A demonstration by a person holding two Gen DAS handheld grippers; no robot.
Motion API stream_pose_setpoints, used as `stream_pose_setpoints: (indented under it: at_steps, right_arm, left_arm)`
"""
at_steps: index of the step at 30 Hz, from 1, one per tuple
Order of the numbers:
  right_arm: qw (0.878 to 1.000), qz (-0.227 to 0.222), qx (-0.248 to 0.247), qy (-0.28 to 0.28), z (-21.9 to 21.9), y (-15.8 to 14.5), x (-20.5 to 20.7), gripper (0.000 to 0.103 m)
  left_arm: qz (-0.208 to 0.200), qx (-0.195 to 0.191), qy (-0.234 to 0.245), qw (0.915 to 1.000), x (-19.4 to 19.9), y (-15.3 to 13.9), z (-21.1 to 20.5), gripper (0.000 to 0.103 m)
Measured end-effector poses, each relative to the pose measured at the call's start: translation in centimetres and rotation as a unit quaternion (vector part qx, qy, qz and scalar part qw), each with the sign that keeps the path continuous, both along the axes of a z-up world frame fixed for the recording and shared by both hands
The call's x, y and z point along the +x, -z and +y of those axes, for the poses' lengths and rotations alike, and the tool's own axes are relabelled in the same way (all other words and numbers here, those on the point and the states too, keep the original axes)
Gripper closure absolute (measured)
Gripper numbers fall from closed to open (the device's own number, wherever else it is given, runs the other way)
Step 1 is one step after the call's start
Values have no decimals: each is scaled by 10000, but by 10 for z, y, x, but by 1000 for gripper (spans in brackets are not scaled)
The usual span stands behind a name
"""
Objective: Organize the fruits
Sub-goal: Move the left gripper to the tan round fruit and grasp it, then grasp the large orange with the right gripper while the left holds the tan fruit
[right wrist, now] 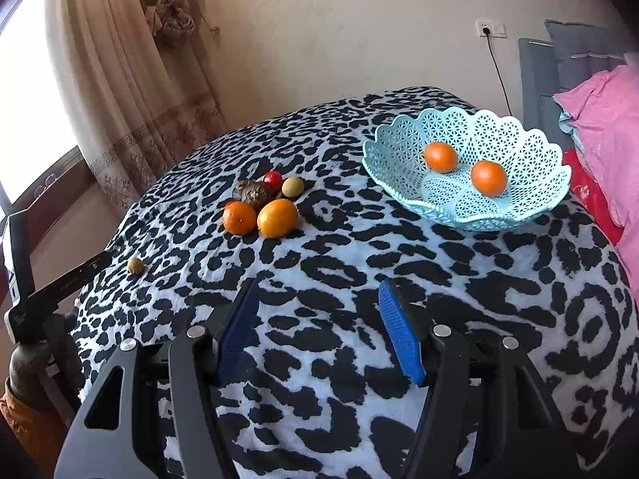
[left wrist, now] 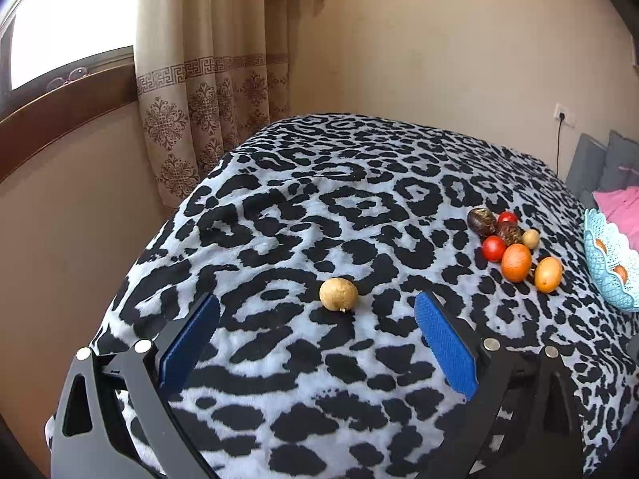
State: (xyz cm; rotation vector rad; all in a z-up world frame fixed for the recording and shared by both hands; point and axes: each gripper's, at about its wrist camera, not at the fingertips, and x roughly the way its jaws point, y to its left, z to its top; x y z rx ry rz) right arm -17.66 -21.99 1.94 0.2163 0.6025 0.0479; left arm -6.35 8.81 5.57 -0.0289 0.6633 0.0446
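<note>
While the leopard-print bed (right wrist: 359, 319) carries everything here, most of its blanket is bare, so both hands have open room to travel; it drops away at the left edge toward the curtain and wall, and pink bedding crowds the right side. The light-blue lattice basket (right wrist: 467, 167) stands near that right side and holds two oranges (right wrist: 440, 157), so the sorting looks begun but far from finished. A cluster of fruit (right wrist: 263, 203) is left on the blanket well apart from the basket: two oranges, a dark knobbly fruit, red ones and a small pale one. One small tan fruit (left wrist: 338, 294) lies alone near the left edge, a place where a nudge could roll it off. The left gripper (left wrist: 317, 317) hangs just short of it, fingers wide with nothing between them, the fruit lined up in the gap ahead. The right gripper (right wrist: 319, 311) hovers over bare blanket, fingers (right wrist: 399, 335) partly spread and empty.
</note>
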Motion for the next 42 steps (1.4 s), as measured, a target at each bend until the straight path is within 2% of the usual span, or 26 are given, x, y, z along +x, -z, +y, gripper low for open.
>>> stream_pose_setpoints:
  at_steps: [3,5,8,15,17,22,32,42]
  right_arm:
    - [10000,25,-7,10,0,1,1,39]
    - [10000,43,-12,18,0,2,2,39]
    - [10000,78,-23,17,0,3,4,39]
    - [9999,126,-80,-45,5,4,7,39]
    - [9998,134,-125,-81,9,3,9,39]
    - [9996,167,-174,-153,16,3,13,39]
    - [9985,340,74,-428,21,-8,39,39]
    - [9951,690,-244,-672,37,-4,105,39]
  left_arm:
    - [61,-21,34,10000,9,2,-2,12]
    - [181,-115,62,9998,17,7,-1,22]
    - [332,-242,19,9992,29,14,0,28]
    - [596,-569,16,9966,48,27,5,53]
    - [703,-694,15,9951,53,31,7,63]
    - [823,-905,78,9925,54,36,11,74]
    - [663,-938,73,9934,45,24,14,74]
    - [223,-990,151,9947,27,-11,12,74]
